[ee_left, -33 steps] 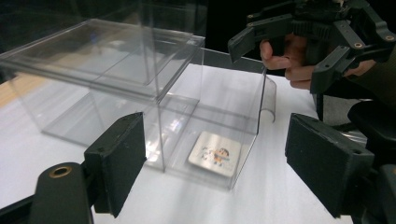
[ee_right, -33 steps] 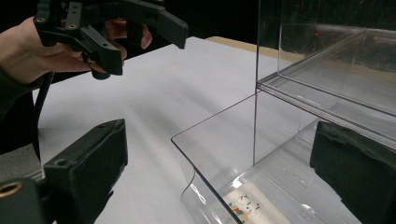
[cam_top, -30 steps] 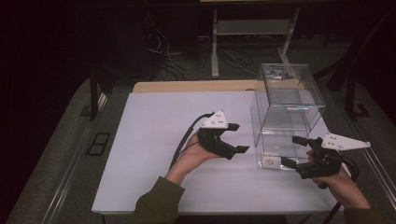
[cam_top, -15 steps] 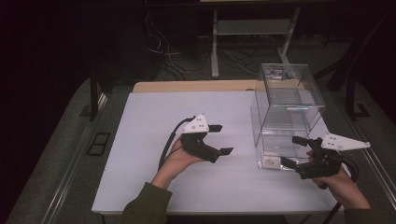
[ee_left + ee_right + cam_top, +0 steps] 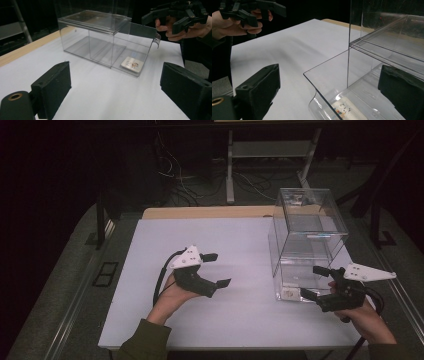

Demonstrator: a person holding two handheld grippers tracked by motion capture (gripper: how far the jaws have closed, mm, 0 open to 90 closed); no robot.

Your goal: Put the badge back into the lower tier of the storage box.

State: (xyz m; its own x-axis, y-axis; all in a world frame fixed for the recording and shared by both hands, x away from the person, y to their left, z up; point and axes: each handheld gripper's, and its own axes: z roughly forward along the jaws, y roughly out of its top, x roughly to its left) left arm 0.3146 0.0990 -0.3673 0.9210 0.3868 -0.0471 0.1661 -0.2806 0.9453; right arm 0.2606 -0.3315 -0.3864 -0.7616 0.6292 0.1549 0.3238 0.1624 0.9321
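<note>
Clear box point(image 5: 307, 245) stands just beside, maybe touching, the right gripper point(image 5: 315, 282).

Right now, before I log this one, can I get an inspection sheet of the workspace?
Surface: white table top, bare apart from the box; wooden strip along the far edge.
Job's things: clear plastic box with two levels, its front flap swung open; small white card lying flat on the bottom level.
Clutter: nothing seen.
Grippers: left gripper in mid-table, apart from the box, jaws just been opening, nothing between them; right gripper at the box's open front, jaws open around the flap, not pressing on it.
Cables: one black cable trails from the left gripper; more lie on the floor behind the table.
Surroundings: dark room, metal stand behind the table.
</note>
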